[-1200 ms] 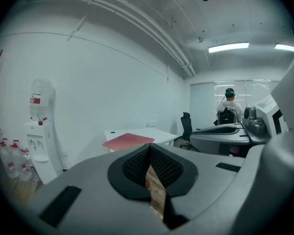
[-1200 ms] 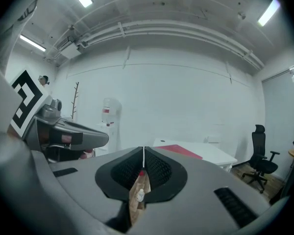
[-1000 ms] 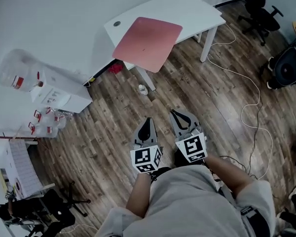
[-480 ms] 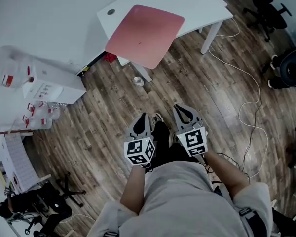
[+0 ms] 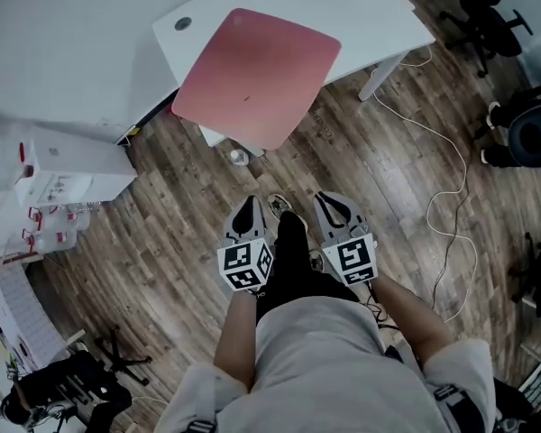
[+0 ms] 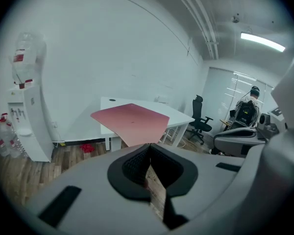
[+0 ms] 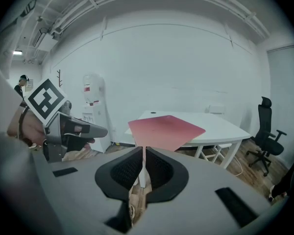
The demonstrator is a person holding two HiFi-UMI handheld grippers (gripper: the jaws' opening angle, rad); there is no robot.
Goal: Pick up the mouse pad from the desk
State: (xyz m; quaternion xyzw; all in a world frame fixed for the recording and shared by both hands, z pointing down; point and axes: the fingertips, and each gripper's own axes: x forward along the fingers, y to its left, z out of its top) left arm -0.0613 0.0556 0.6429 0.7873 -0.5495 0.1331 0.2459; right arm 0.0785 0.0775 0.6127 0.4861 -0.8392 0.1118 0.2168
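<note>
A large pink mouse pad (image 5: 252, 75) lies on the white desk (image 5: 361, 7), its near corner jutting out past the desk's front edge. It also shows in the left gripper view as the pink mouse pad (image 6: 130, 121) and in the right gripper view as the pink mouse pad (image 7: 165, 130), well ahead of both pairs of jaws. My left gripper (image 5: 245, 213) and right gripper (image 5: 329, 204) are held side by side over the wood floor, short of the desk. Both are shut with nothing between their jaws. The left gripper (image 7: 81, 130) is also seen from the right gripper view.
A water dispenser and white cabinet (image 5: 68, 165) stand at the left wall. A white cable (image 5: 451, 197) trails over the wood floor at the right, near black office chairs (image 5: 487, 7). A small white object (image 5: 240, 157) lies on the floor under the desk edge.
The desk and mouse pad have grown larger and closer in the head view as the person stepped forward. Both grippers have sunk lower and stayed shut.
</note>
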